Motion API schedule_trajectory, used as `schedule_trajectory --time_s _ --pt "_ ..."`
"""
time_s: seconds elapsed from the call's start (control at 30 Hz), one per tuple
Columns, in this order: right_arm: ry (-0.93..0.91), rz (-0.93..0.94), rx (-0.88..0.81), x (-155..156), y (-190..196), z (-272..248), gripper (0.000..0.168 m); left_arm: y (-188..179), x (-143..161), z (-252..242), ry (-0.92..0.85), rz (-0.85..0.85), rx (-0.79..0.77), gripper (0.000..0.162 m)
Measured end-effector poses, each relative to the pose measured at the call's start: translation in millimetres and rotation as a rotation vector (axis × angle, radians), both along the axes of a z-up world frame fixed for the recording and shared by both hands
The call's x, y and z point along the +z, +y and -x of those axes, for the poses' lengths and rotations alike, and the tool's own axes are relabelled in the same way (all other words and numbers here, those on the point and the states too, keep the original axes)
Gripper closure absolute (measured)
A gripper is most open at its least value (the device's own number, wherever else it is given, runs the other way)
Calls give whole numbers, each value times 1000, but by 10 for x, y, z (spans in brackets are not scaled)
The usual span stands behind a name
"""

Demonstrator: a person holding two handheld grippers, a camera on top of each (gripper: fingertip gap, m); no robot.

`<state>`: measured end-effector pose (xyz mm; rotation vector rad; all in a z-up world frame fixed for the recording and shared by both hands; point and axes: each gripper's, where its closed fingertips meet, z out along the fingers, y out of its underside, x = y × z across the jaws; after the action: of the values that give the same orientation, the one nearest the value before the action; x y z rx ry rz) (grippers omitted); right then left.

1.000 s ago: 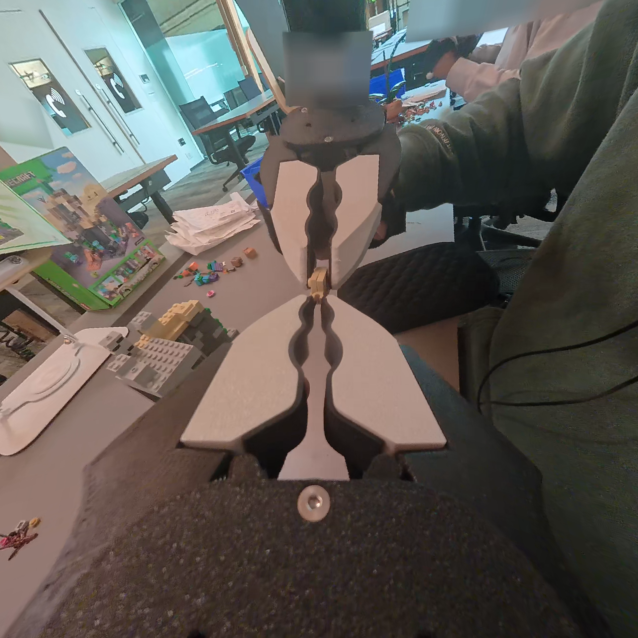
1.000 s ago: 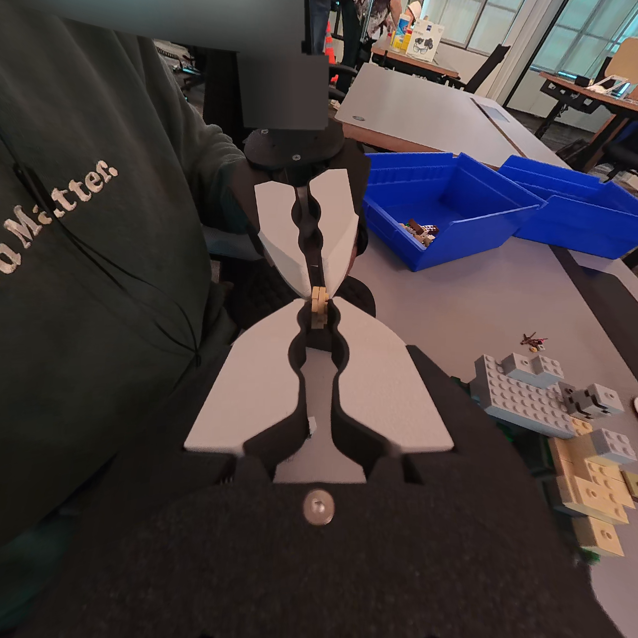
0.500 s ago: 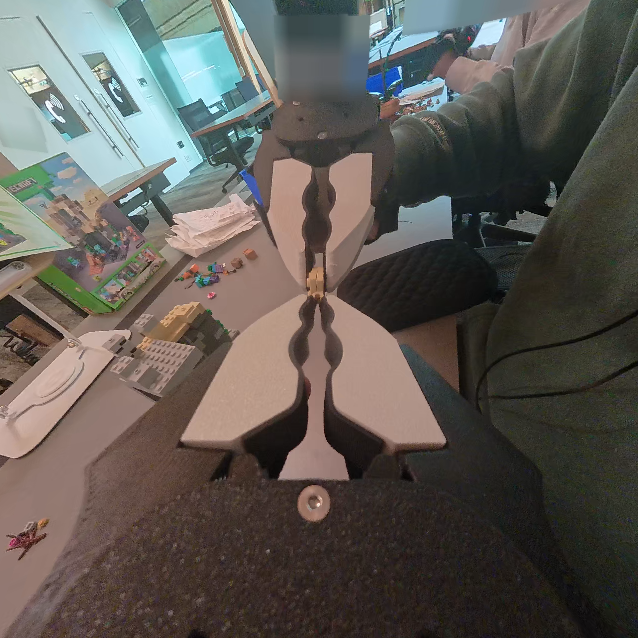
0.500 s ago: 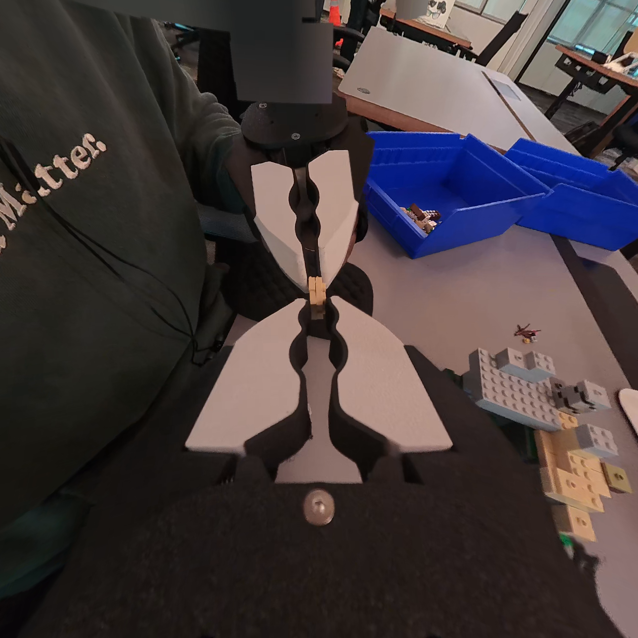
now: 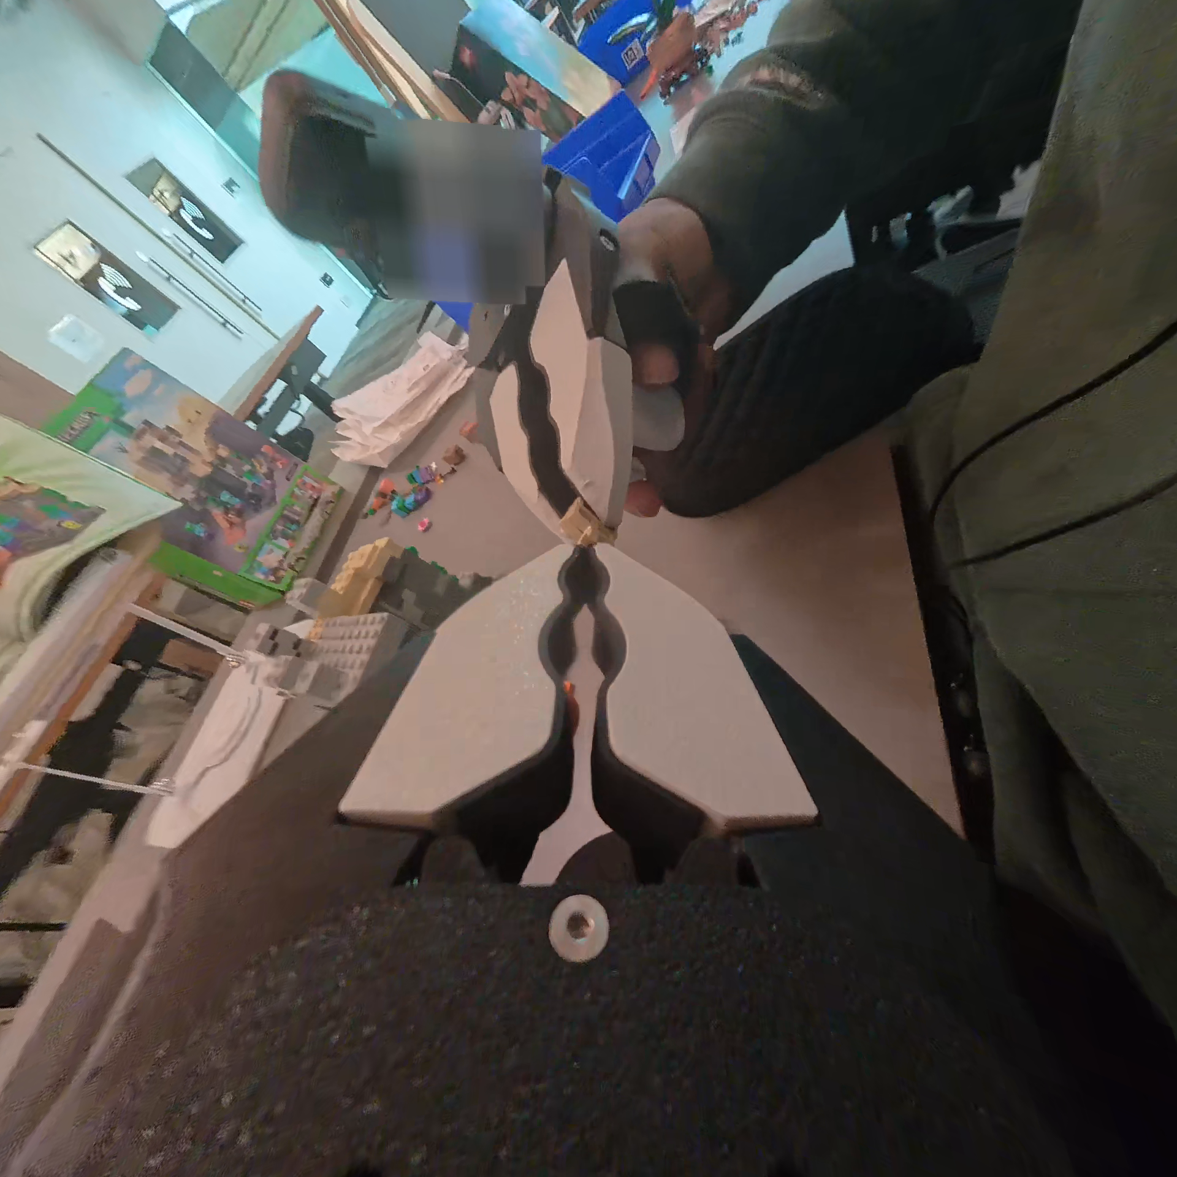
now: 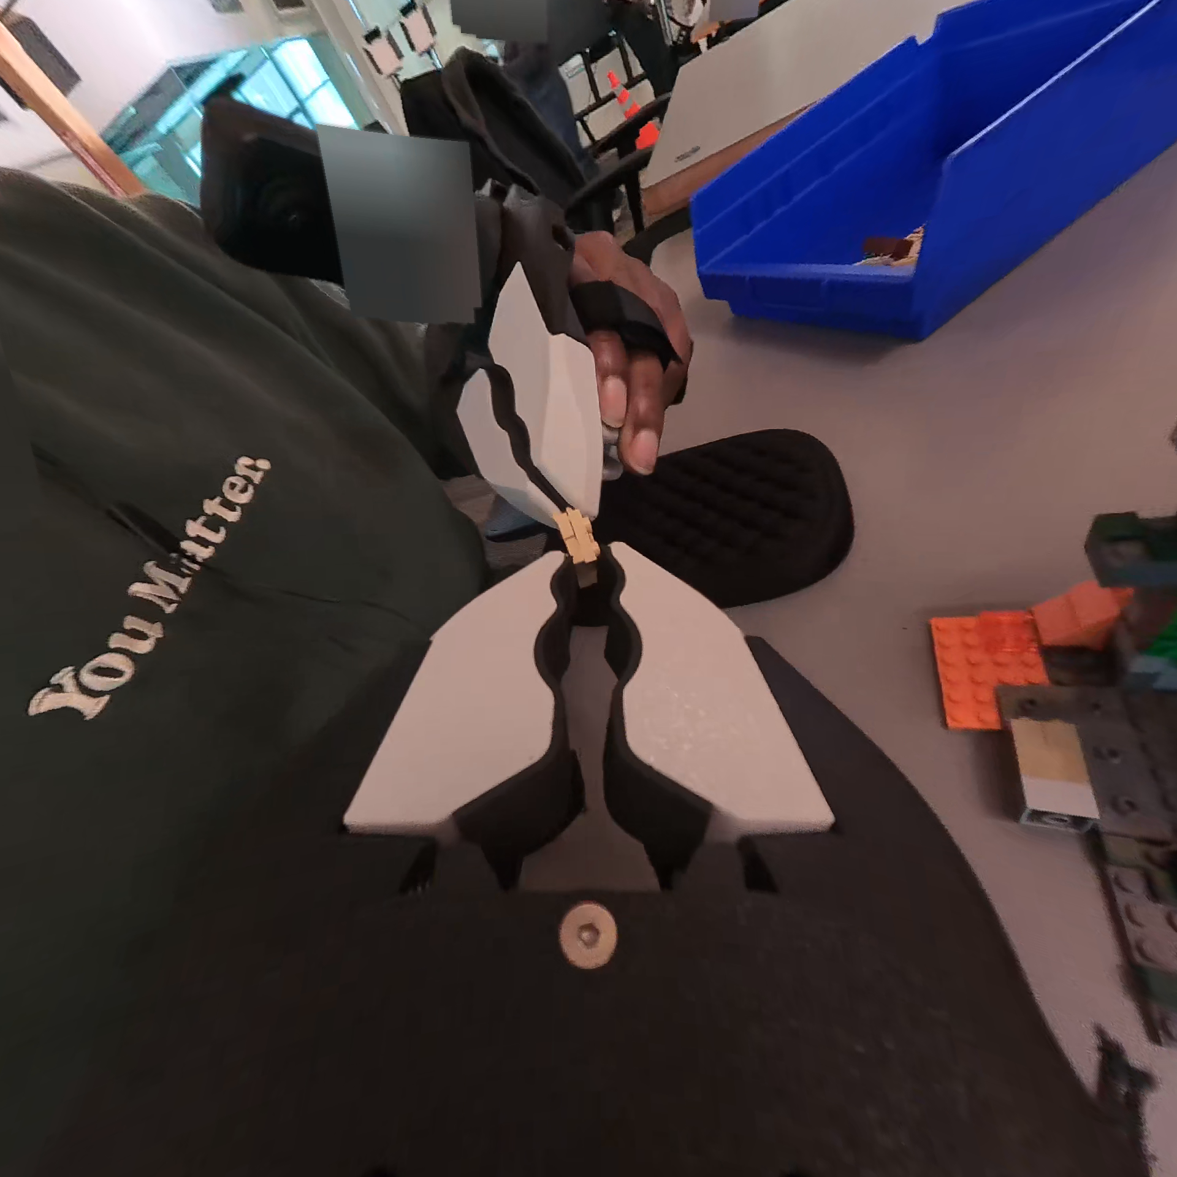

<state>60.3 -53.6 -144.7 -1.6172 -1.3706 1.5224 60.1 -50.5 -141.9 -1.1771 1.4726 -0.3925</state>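
Both grippers meet tip to tip above the grey table, each pinched closed on the same small tan brick piece. In the left wrist view, the left gripper has its two white fingers pressed together at the tips, with the tan piece caught right at that point. The right gripper comes in from above and grips the piece's other end.

In the right wrist view, the right gripper is likewise clamped on the tan brick piece, which looks like two thin plates held face to face. The left gripper holds the far end.

Compared with a second ago, the opposing gripper no longer lines up straight with the camera's own. It now leans over at an angle, so the pair make a bent line at the brick. A hand wrapped around the left gripper's handle has come into view, fingers pointing down.

Outward from the brick piece: a black padded wrist rest lies just behind it on the table. A blue bin sits farther back and to the right. A brick model with an orange plate stands to the right of the brick piece. A person's dark green sweatshirt fills the left.
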Motion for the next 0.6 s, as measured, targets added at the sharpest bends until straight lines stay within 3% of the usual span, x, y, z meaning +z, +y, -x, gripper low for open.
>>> schedule_trajectory --time_s 0.23,0.3,0.43,0.6 --pt "-50 -198 -26 8 29 4 161 3 -5 -5 -153 325 -36 161" --pt "-60 -219 -24 -4 29 -2 161 -2 -15 -12 -171 387 -41 154" --pt "-64 -237 -28 -10 36 -10 161 0 -1 -3 -207 441 -41 150" --pt "-65 -250 -39 -11 56 -7 161 4 27 -8 -222 458 -35 155"
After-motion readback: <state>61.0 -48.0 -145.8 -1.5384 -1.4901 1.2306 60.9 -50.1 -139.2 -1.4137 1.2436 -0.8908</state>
